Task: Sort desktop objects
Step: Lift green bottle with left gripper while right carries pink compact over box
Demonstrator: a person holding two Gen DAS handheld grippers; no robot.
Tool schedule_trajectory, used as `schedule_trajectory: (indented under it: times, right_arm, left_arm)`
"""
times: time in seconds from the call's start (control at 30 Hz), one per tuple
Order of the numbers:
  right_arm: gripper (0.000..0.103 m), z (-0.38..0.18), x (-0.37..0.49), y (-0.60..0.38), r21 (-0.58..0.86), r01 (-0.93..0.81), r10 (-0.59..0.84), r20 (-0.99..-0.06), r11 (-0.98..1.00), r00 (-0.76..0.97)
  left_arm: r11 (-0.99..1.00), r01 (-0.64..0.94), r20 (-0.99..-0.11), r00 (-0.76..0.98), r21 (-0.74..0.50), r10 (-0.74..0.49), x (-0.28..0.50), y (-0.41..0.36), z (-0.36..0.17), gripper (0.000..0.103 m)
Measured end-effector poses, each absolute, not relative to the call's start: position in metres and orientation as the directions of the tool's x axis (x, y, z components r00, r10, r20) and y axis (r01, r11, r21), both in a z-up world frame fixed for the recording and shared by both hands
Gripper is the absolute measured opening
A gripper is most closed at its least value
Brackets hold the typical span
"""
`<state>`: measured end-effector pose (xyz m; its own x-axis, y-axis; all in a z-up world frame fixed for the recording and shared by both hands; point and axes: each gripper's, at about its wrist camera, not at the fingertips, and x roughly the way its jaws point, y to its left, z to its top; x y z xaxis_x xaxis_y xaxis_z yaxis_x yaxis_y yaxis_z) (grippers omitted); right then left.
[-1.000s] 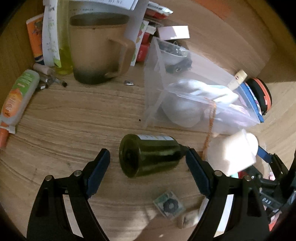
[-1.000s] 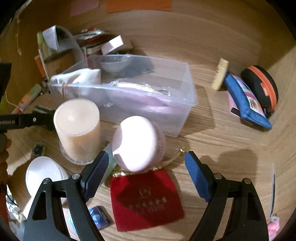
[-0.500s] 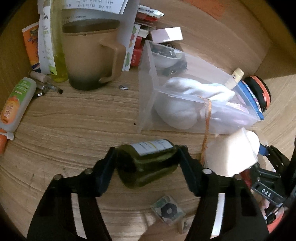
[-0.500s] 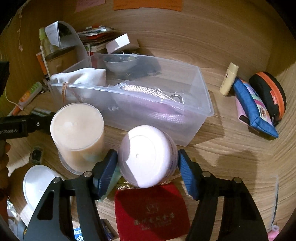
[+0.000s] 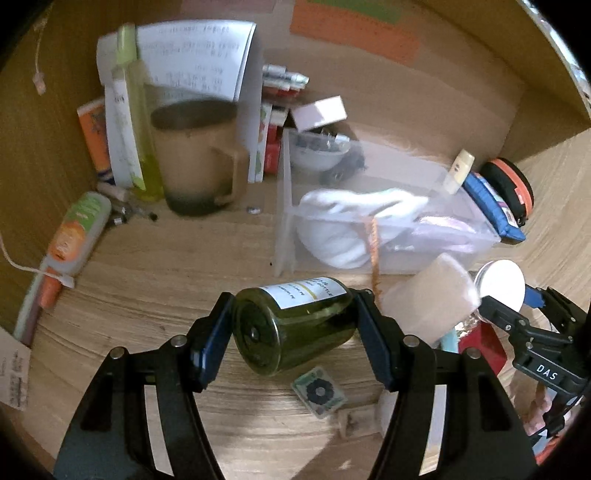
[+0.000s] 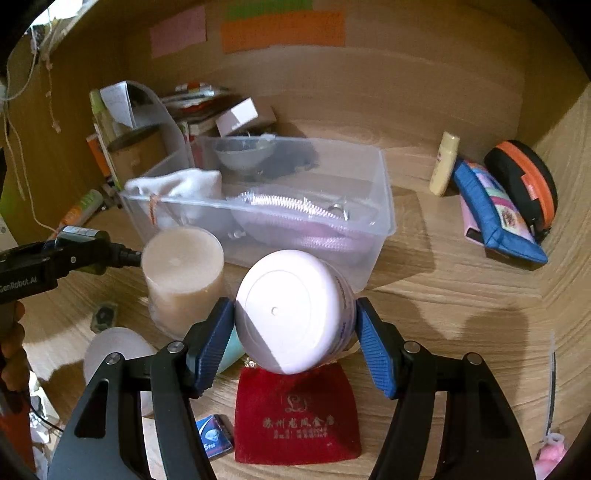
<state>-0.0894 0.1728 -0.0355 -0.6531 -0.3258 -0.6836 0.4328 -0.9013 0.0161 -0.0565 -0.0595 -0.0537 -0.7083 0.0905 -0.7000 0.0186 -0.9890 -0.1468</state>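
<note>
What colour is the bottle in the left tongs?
Dark green bottle with a white label, clearest in the left wrist view.

Wood-grain desk (image 6: 461,280), wooden back wall (image 6: 406,85) with pink, orange and green notes (image 6: 282,31), side panels, warm light, hard shadows

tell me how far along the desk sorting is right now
Done: the clear plastic bin already holds a white cloth and a small bowl.
In hand: the left gripper clamps a dark green glass bottle; the right gripper clamps a white round jar.
Left: a beige candle, a red pouch and a blue pouch sit on the desk.
</note>
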Motion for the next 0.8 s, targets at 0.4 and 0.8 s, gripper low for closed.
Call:
schedule_trajectory:
  times: [0.4, 0.8]
  right_arm:
    - [0.063, -0.012, -0.077, 0.189, 0.056, 0.435, -0.372, -0.625, -0.899, -0.686]
    - [0.063, 0.014, -0.090, 0.192, 0.079, 0.441, -0.403, -0.572, -0.894, -0.715]
  left_arm:
    - [-0.987, -0.025, -0.654, -0.746, -0.161, 0.125, -0.044, -0.038, -0.029, 0.065]
    - [-0.980, -0.033, -0.607, -0.780, -0.198, 0.149, -0.055, -0.029, -0.005, 0.065]
